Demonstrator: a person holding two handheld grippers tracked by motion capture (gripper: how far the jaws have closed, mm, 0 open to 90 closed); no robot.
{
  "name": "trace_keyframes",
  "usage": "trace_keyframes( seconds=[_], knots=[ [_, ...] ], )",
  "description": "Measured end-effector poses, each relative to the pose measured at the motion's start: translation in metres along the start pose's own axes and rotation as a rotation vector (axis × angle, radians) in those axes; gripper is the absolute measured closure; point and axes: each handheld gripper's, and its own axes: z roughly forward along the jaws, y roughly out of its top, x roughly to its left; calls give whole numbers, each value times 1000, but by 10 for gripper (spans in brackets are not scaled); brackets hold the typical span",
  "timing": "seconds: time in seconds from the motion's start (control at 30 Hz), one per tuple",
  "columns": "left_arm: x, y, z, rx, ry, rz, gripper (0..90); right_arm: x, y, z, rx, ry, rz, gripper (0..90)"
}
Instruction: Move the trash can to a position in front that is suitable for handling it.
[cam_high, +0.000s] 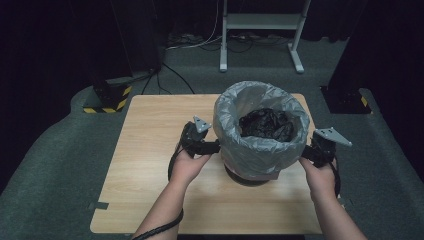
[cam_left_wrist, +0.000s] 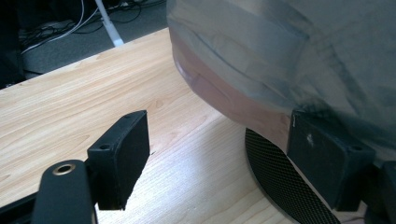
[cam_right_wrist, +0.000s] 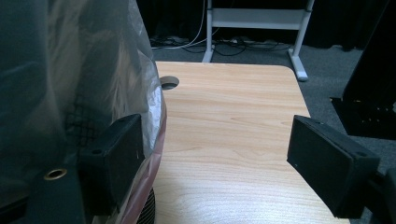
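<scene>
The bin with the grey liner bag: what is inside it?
Inside the bin, on its grey liner bag, lies a crumpled black plastic bag. Whatever lies under that black bag is covered, as is the bin's bottom.

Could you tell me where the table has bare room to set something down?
The table is bare left of the left gripper, and along the near edge between the forearms. It is crowded around the lined bin, flanked closely by both grippers, with the right gripper near the right edge.

This looks like a recording lab or studio. A small wooden table (cam_high: 150, 165) stands alone on grey carpet (cam_high: 60, 150), closed in by black curtains (cam_high: 50, 40). Loose cables (cam_high: 200, 42) lie on the floor near a white metal stand (cam_high: 260, 22), and hazard-striped bases (cam_high: 107, 100) hold dark posts.
</scene>
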Motion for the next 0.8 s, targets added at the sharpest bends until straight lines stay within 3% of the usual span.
trace_keyframes(
  seconds=[0.33, 0.53, 0.63, 0.8],
  knots=[
    [5, 0, 4, 7, -1, -17, 214, 6, 1, 4, 0, 0, 35, 279],
    [9, -4, 1, 10, -13, -24, 169, 5, 1, 1, 2, 7, 41, 220],
    [16, -15, -9, -1, -15, -41, 157, -2, -5, -7, -1, 6, 63, 218],
    [35, -44, -25, 38, 2, -60, 152, -12, -19, -16, 21, -1, 67, 212]
  ],
)
